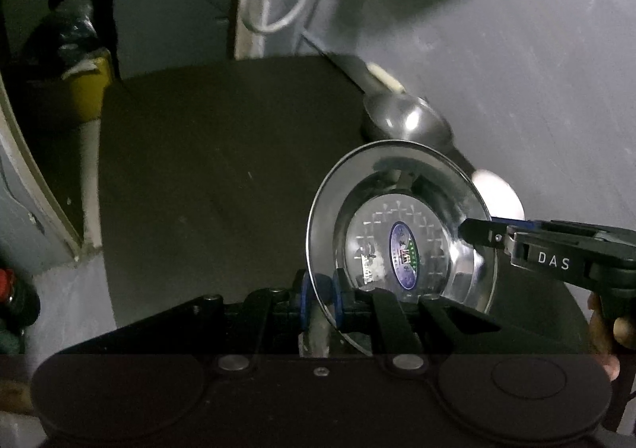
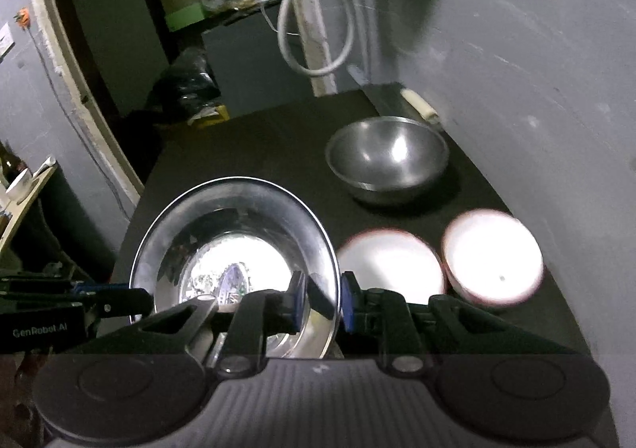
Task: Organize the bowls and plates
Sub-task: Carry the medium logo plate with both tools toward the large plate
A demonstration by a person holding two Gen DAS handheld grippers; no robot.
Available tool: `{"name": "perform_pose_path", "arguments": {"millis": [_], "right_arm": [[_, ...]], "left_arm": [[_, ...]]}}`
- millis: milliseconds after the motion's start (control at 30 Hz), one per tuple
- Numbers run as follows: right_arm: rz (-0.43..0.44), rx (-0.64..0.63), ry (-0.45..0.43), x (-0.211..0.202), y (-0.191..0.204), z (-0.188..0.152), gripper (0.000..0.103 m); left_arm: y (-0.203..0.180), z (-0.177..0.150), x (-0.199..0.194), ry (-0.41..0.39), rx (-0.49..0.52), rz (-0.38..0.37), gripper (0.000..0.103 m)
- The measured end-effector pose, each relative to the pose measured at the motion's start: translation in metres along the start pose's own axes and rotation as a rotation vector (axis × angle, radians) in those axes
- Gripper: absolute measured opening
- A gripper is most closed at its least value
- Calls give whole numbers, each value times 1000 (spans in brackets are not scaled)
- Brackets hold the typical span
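The dark table (image 2: 246, 146) fills most of both views, its top bare and open toward the far left corner, with a grey wall (image 2: 536, 90) running close along its right edge. Above it a shiny steel plate (image 1: 397, 217) is carried between the two grippers, tilted, with an oval sticker (image 1: 405, 255) at its centre. The left gripper (image 1: 320, 299) has its blue pads closed together on the near rim of the plate, the thin edge passing straight between them. The right gripper (image 2: 324, 299) is clamped the same way on the opposite rim, its pads pinching the plate's edge.

From the left wrist view the right gripper comes in from the right side, its black fingers biting the rim, and part of a hand (image 1: 612, 328) shows on its handle. That view catches only a slice of the steel bowl (image 1: 409, 120) behind the plate.

The right wrist view shows far more of the table's right side: the steel bowl (image 2: 387, 158) stands upright near the wall, and two white bowls (image 2: 493, 257) with reddish rims sit side by side, just beside each other, between the steel bowl and the near edge. The plate hangs to the left of them, well clear of the wall. A white cable (image 2: 314, 22) loops down at the table's far end.
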State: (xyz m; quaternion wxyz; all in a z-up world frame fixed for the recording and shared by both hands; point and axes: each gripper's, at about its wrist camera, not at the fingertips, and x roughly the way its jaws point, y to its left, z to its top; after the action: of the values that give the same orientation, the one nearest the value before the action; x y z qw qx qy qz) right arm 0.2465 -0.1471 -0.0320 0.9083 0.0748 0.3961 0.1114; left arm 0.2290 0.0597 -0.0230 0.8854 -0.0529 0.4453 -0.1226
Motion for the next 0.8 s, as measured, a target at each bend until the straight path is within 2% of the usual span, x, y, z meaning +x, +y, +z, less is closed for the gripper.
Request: {"name": "perform_pose_path", "arguments": {"millis": [333, 800], "right_arm": [[31, 106, 60, -5, -11, -40, 22], [62, 144, 46, -6, -11, -50, 24]], "left_arm": [[-16, -28, -2, 91, 70, 59, 15], [-23, -28, 5, 129, 115, 122, 16]]}}
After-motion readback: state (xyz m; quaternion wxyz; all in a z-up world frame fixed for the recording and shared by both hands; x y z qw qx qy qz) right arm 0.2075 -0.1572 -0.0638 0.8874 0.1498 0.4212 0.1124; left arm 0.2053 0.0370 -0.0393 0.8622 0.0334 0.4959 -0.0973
